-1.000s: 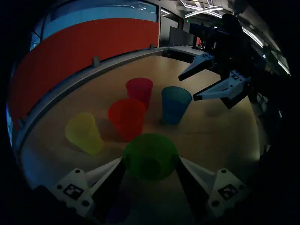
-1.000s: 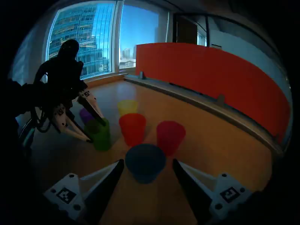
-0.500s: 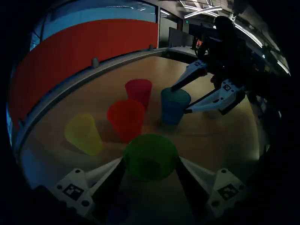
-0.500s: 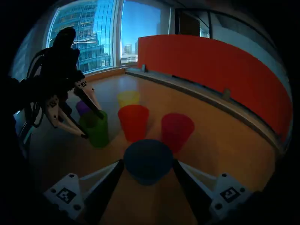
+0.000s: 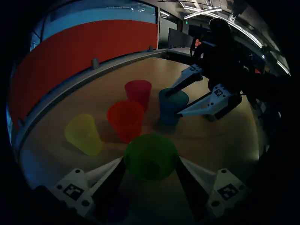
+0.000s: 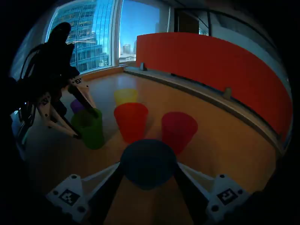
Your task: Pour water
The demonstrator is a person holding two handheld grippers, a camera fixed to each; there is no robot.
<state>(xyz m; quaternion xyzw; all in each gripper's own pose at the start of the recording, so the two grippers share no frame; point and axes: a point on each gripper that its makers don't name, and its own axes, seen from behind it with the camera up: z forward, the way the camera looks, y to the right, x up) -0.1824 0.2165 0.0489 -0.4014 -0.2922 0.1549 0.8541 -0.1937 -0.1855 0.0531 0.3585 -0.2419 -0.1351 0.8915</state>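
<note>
A pale wooden table (image 5: 210,138) is running along a red partition (image 5: 75,52) in a dim office, with tall windows (image 6: 90,37) glowing behind. Six plastic cups are standing upright on it, close together but apart.

The green cup (image 5: 150,157) is sitting between the fingers of the left tool (image 5: 150,161), and its walls are meeting their inner edges. The blue cup (image 6: 148,159) is sitting the same way inside the right tool (image 6: 147,167). For both tools I cannot tell whether the fingers are pressing or only resting alongside. A yellow cup (image 5: 83,133), a red cup (image 5: 125,118) and a crimson cup (image 5: 138,92) are waiting behind, and a purple cup (image 6: 77,106) is peeking out beyond the green one.

No water is showing in any cup, as the light is too low to tell.

These cups are looking thin and light, likely flexing under a hard squeeze and slick on the outside. Because they are narrowing downward, a grip at mid-wall just under the rim should be holding best. The pressure should be gentle enough not to buckle the side and spill while tipping.
</note>
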